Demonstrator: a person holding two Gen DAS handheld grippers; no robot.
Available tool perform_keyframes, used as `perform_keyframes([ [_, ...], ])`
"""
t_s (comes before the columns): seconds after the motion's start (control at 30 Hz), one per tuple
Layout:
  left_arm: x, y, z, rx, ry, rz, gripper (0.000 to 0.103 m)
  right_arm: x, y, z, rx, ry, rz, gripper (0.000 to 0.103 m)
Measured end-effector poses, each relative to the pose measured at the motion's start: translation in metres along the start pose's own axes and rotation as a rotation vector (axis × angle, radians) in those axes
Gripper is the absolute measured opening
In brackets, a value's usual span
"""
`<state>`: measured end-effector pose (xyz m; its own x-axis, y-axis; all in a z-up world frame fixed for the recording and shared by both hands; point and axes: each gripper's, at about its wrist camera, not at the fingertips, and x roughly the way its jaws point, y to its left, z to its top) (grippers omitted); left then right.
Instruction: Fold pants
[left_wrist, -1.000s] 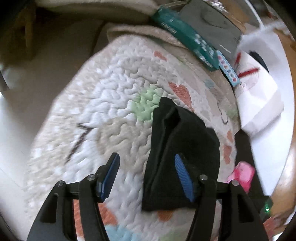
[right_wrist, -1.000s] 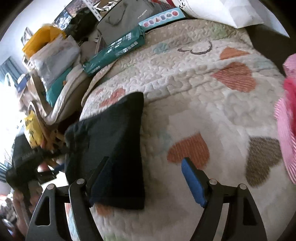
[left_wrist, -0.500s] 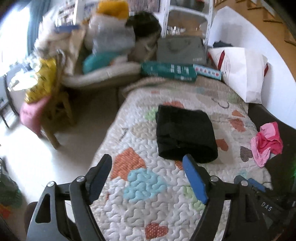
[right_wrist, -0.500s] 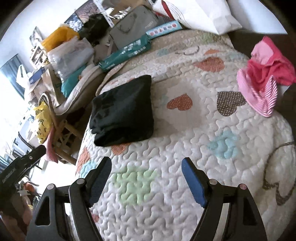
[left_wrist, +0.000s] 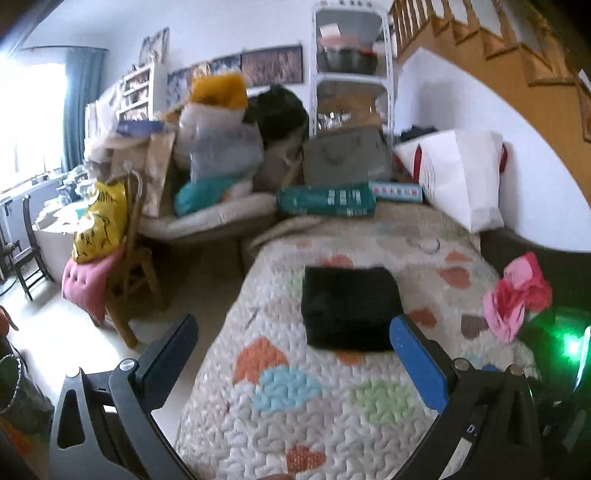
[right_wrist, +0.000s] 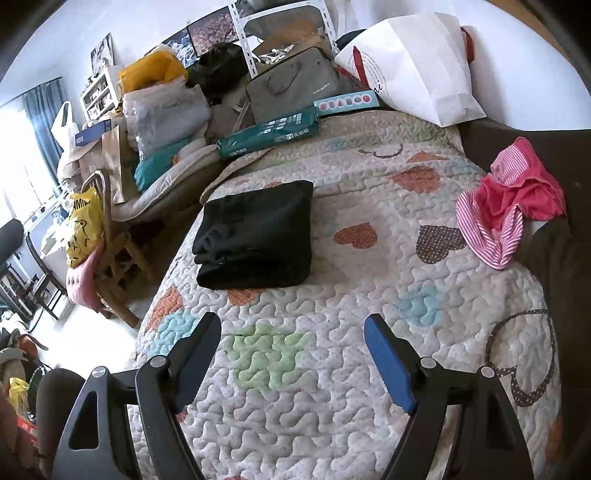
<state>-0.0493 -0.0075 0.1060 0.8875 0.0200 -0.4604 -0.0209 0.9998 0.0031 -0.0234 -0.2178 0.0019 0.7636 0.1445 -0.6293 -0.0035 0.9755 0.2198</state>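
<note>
The black pants (left_wrist: 351, 308) lie folded into a compact rectangle on the heart-patterned quilt (left_wrist: 314, 402), toward its edge nearest the wooden chair (left_wrist: 129, 273). A second ago both tools were down at the bundle, a finger against the cloth; now the left tool (left_wrist: 295, 354) and the right tool (right_wrist: 291, 354) have pulled well back from the pants, each with its fingers spread wide and holding nothing. With the bundle lying neat and untouched, the fold looks finished. A pink striped garment (right_wrist: 506, 210) lies well apart from the pants, at the quilt's opposite edge.
</note>
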Motion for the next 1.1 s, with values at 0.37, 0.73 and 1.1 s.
perform_keyframes([
  [0.37, 0.030, -0.008, -0.026, 0.035, 0.134, -0.004, 0.103, 0.010, 0.008, -0.009, -0.038, 0.030, -0.016, 0.084],
  [0.73, 0.040, -0.005, -0.034, 0.028, 0.190, 0.002, 0.103, 0.013, 0.009, -0.011, -0.050, 0.038, -0.026, 0.085],
  [1.1, 0.053, -0.001, -0.042, 0.012, 0.248, -0.003, 0.103, 0.014, 0.012, -0.013, -0.080, 0.032, -0.038, 0.085],
])
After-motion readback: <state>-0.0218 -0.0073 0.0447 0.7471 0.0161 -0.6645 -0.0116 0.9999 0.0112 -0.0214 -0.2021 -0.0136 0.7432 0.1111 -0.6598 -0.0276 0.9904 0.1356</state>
